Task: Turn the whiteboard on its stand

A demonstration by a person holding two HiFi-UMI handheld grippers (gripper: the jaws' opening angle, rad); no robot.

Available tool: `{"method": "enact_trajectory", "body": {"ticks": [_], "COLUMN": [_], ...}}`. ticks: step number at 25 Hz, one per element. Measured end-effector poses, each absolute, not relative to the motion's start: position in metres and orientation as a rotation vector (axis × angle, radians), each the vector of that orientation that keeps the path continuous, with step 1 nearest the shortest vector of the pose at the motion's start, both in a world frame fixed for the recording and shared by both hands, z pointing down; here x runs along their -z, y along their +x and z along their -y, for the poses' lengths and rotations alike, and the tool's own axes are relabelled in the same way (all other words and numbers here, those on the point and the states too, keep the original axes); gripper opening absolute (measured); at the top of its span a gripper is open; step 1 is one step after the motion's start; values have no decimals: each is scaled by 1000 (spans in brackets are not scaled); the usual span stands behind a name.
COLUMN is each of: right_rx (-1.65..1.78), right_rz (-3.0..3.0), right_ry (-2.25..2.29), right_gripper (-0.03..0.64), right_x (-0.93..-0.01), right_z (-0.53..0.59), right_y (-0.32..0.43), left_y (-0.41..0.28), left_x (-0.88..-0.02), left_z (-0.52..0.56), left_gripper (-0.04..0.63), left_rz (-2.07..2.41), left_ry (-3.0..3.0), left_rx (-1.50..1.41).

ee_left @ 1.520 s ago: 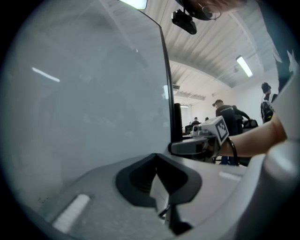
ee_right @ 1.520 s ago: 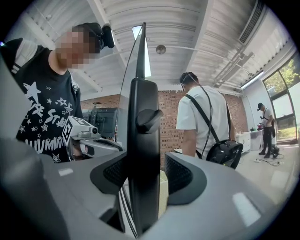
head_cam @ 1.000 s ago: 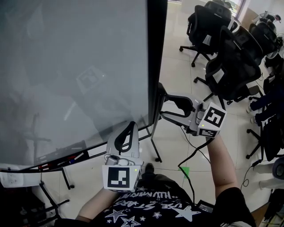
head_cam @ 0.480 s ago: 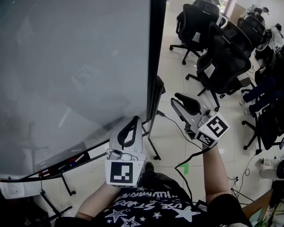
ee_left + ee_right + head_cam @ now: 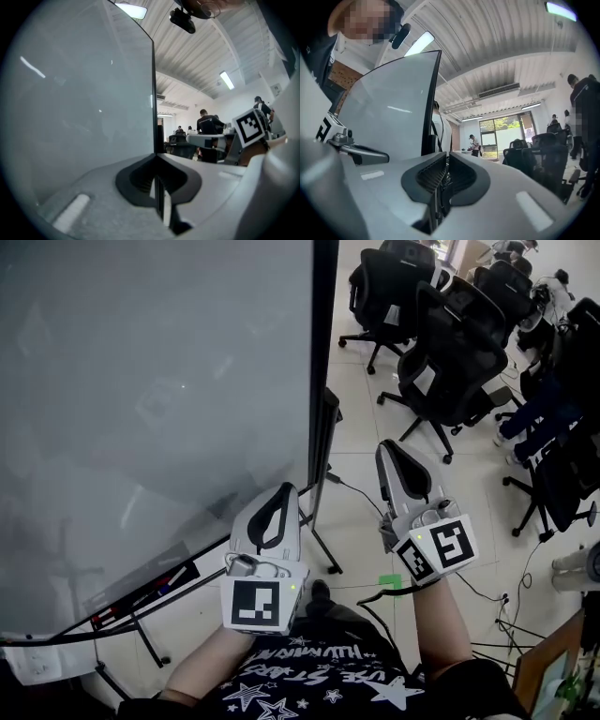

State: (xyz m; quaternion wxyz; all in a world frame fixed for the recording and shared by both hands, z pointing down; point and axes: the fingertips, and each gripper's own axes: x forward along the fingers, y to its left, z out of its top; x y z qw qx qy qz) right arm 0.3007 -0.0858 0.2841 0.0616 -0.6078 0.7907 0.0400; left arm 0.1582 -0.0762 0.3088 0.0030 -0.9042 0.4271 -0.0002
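Observation:
The whiteboard (image 5: 141, 381) fills the left of the head view, a grey sheet in a black frame (image 5: 322, 352), standing on its stand (image 5: 323, 545). My left gripper (image 5: 281, 493) points at the board's lower right corner and is shut with nothing in it. My right gripper (image 5: 387, 450) hangs to the right of the frame edge, apart from it, shut and empty. The left gripper view has the closed left gripper (image 5: 157, 161) with the board (image 5: 84, 93) just ahead. In the right gripper view, the right gripper (image 5: 443, 161) is closed and the board (image 5: 393, 122) stands to its left.
A pen tray (image 5: 141, 601) with markers runs under the board. Several black office chairs (image 5: 441, 362) stand at the upper right. A black cable (image 5: 370, 507) and a green floor mark (image 5: 389, 584) lie on the tiled floor. People stand far off in the room.
My right gripper has left the board's right edge, drawn back toward me, and its jaws have gone from open to shut. The left gripper has hardly moved.

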Motion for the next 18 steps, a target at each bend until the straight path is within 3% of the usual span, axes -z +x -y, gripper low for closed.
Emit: {"method": "enact_trajectory", "body": {"ticks": [18], "right_rx": [-1], "right_rz": [-2326], "right_ry": [-1977], "right_gripper": [8], "right_x": [-322], "right_z": [29], "right_y": [227], "left_y": [150], "left_x": [-326], "left_z": [32], "left_gripper": [3], "left_rz": [-1267], "left_ry": [-2905], "left_rx": [-2]}}
